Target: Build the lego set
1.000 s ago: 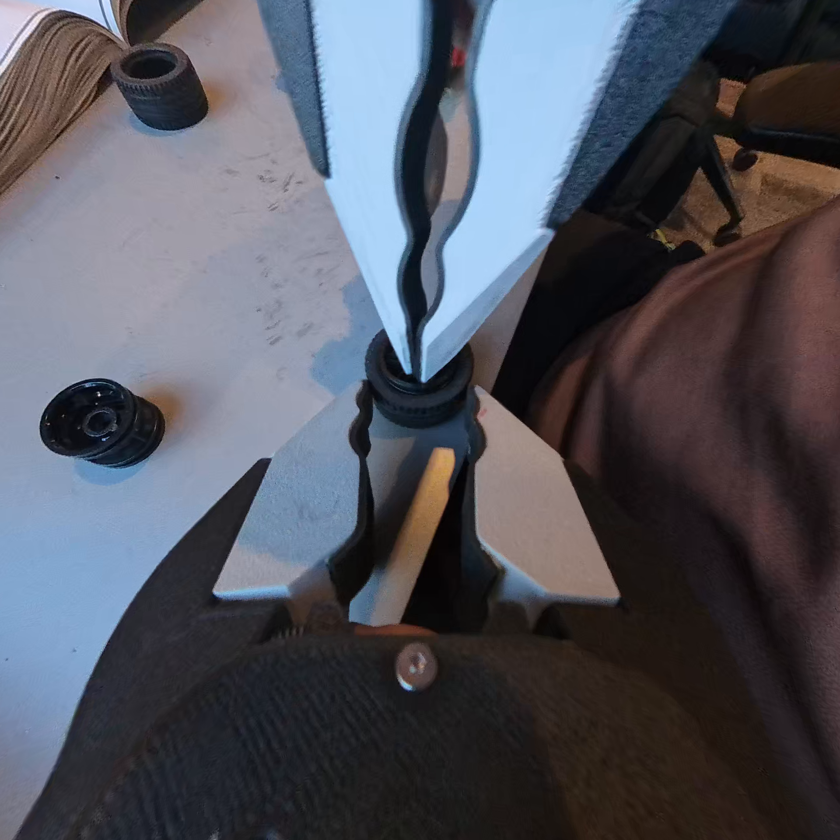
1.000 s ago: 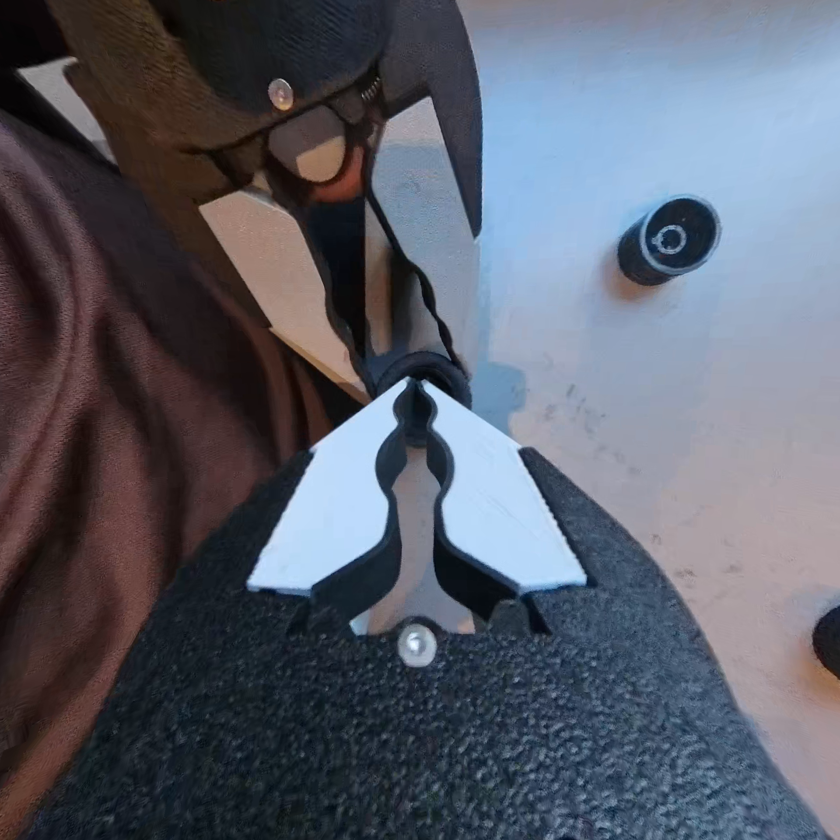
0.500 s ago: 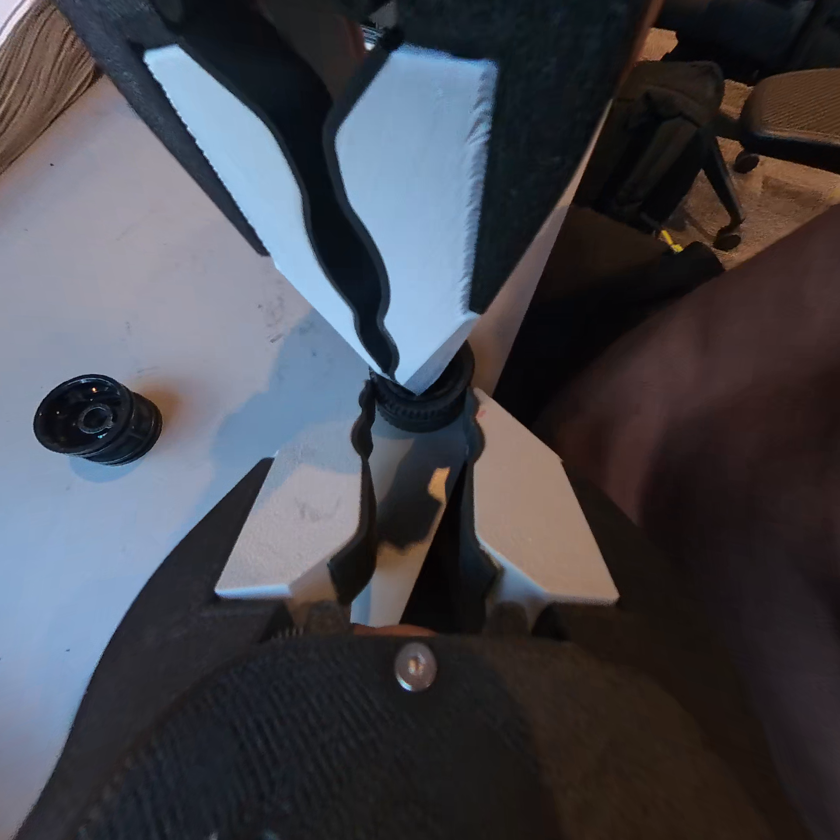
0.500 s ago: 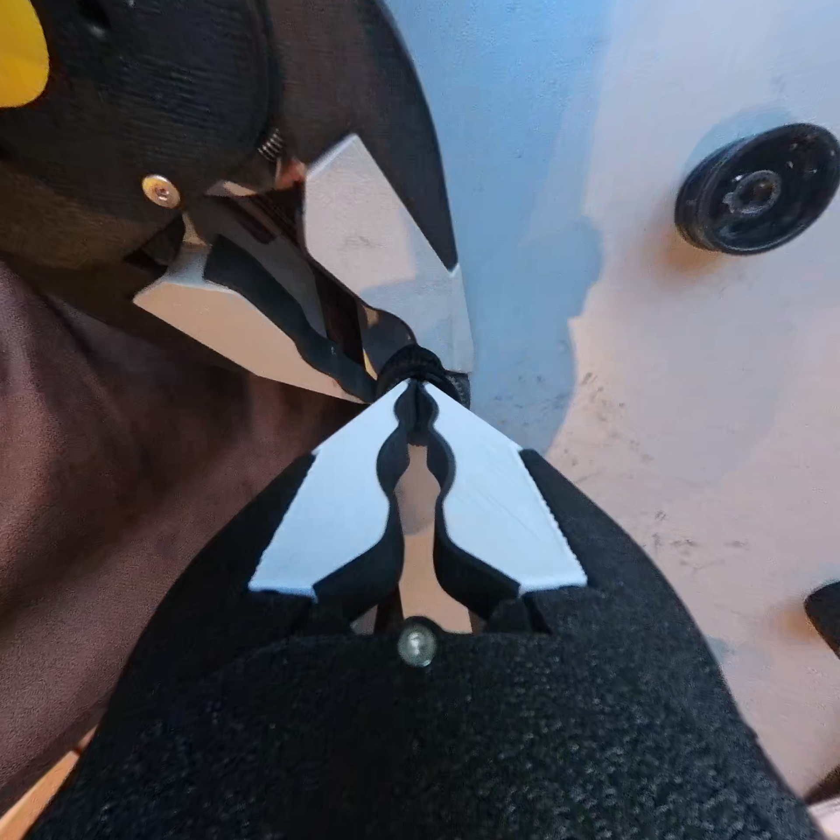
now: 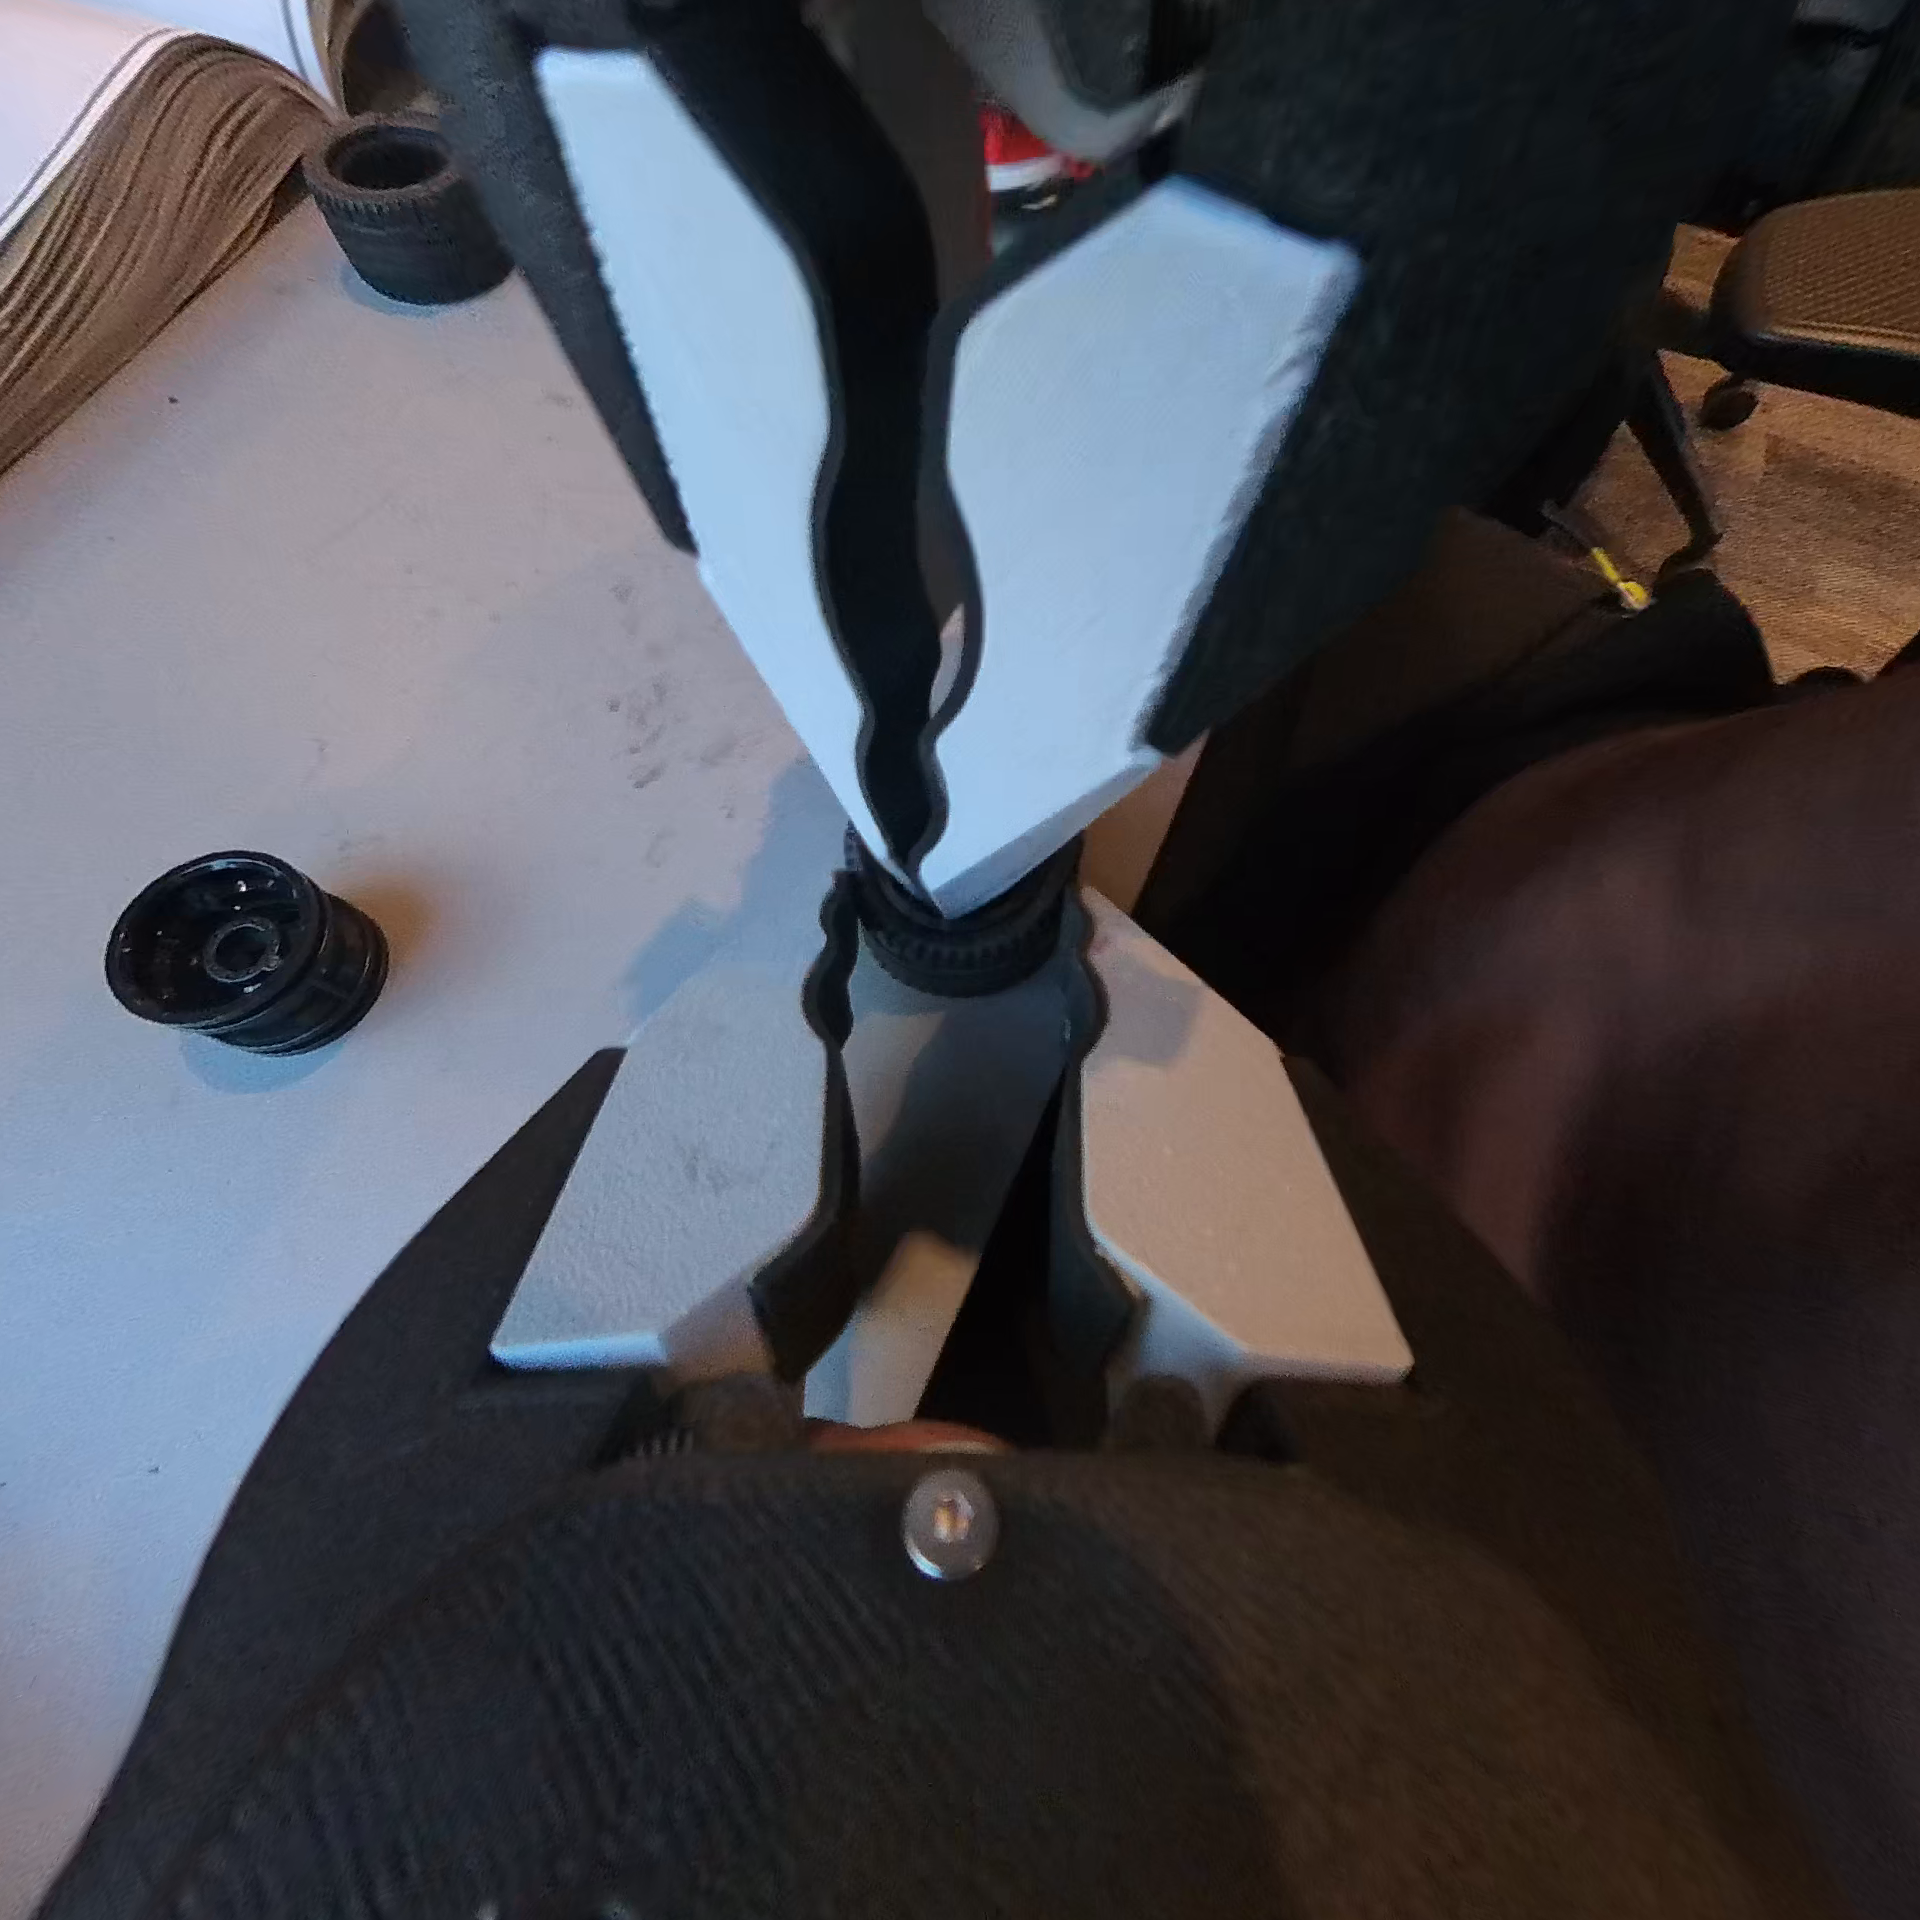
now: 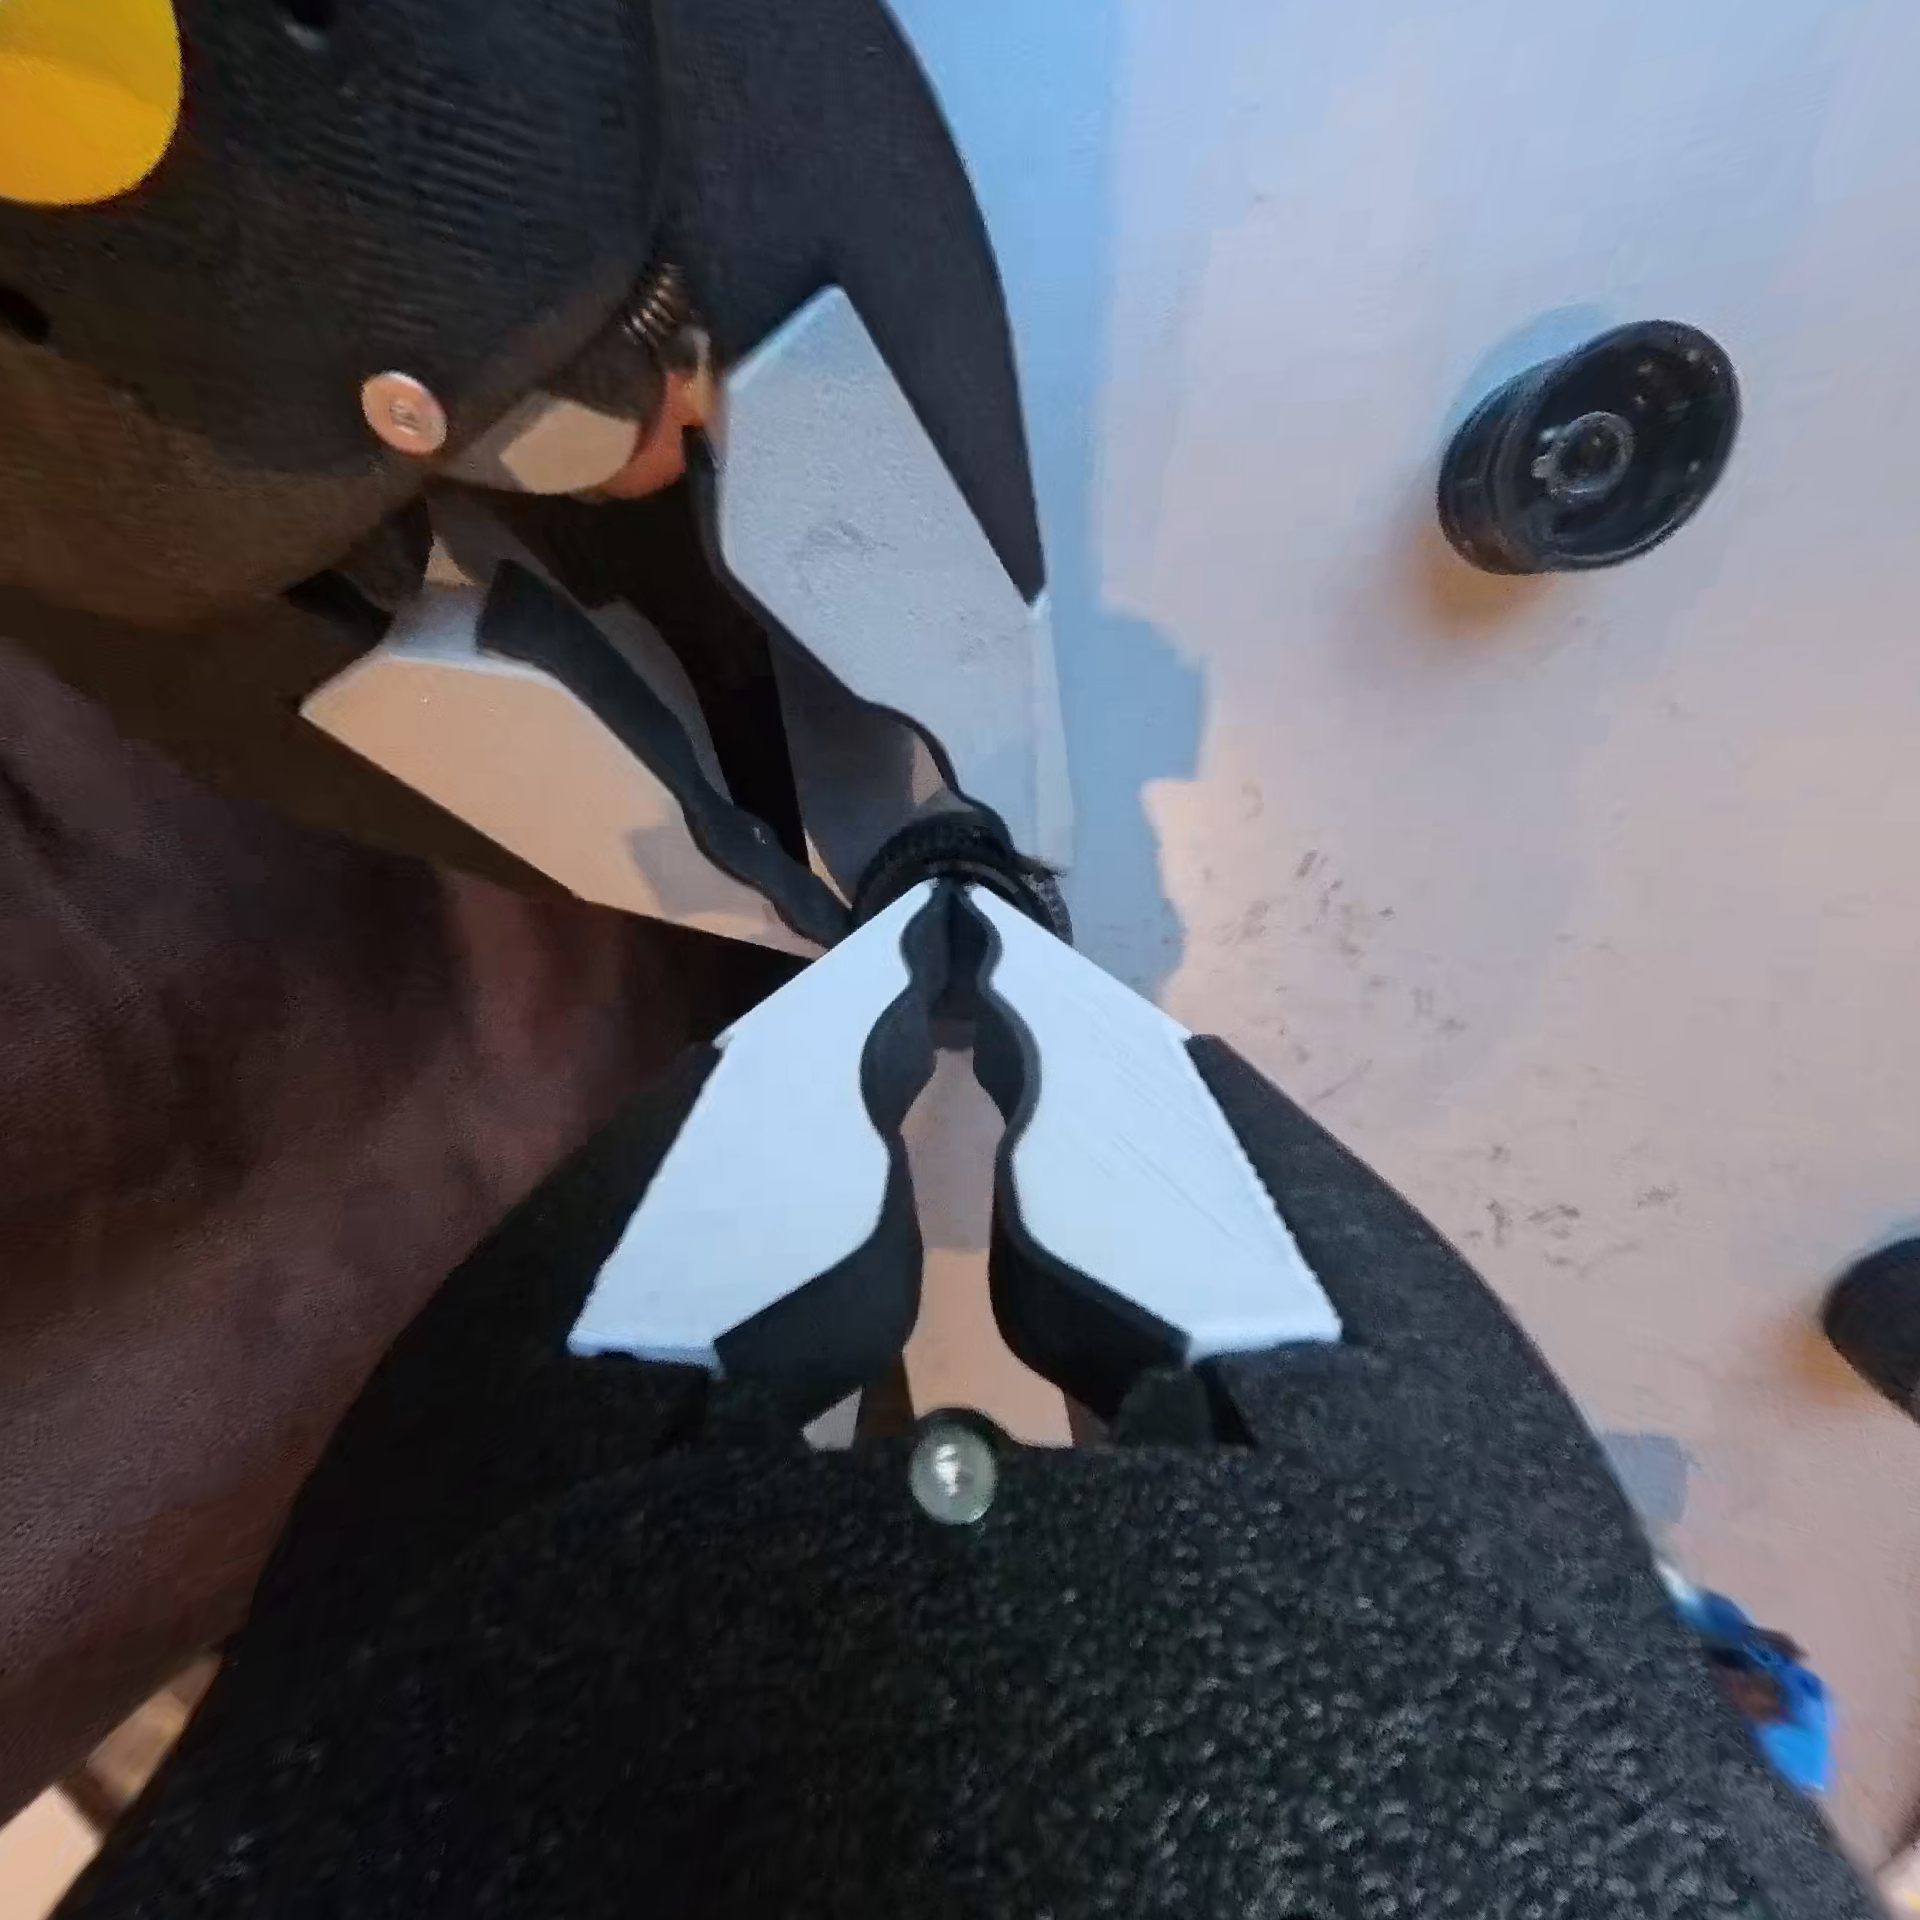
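My left gripper clamps tyre; right gripper, nearly closed at 12 o'clock, seats something inside; next press squarely.

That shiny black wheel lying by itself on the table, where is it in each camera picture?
Left wrist view: the shiny black wheel lies on the white table, far left, halfway down.
Right wrist view: the same wheel sits upper right on the table.
Shared landmark: the small black tyre pinched between the left gripper and touched by the right gripper tips.
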A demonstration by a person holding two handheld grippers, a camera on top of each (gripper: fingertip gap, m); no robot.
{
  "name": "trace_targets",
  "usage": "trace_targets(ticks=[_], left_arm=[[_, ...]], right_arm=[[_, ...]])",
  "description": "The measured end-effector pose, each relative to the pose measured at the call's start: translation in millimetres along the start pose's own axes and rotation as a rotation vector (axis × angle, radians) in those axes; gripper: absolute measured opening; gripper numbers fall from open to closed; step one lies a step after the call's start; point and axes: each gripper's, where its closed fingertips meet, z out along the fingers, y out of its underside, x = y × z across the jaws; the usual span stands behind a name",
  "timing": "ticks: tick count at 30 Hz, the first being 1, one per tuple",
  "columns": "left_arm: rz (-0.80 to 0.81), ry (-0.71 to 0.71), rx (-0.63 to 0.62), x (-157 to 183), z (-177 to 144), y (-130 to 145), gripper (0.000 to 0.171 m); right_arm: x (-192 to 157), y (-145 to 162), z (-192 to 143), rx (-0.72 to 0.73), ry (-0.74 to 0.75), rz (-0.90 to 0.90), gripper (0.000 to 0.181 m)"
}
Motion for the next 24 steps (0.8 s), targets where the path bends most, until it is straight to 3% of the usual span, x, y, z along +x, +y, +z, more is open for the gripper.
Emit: trace_targets(ticks=[1,4,8,12,19,21,24], left_arm=[[-0.001,-0.003,0.001,0,0,0,0.036],[0.022,-0.022,0.006,-1,0,0,0.036],[0.041,-0.013,0.033,2,1,-3,0.037],[-0.003,-0.005,0.018,-1,3,-5,0.036],[0.053,-0.039,0.009,0,4,-3,0.036],[0.043,-0.035,0.007,0,4,-3,0.035],[0.04,-0.04,0.007,-1,5,-2,0.035]], right_arm=[[0,0,0,0.045,-0.006,0.028,0.0],[0,0,-1,0.165,0.03,0.058,0.0],[-3,5,-10,0.3,-0.1,0.232,0.0],[-3,21,-17,0.164,-0.094,0.11,0.0],[-2,24,-8,-0.01,-0.149,0.027,0.0],[-2,23,-6,-0.028,-0.182,0.036,0.0],[-2,19,-5,-0.016,-0.114,0.023,0.0]])
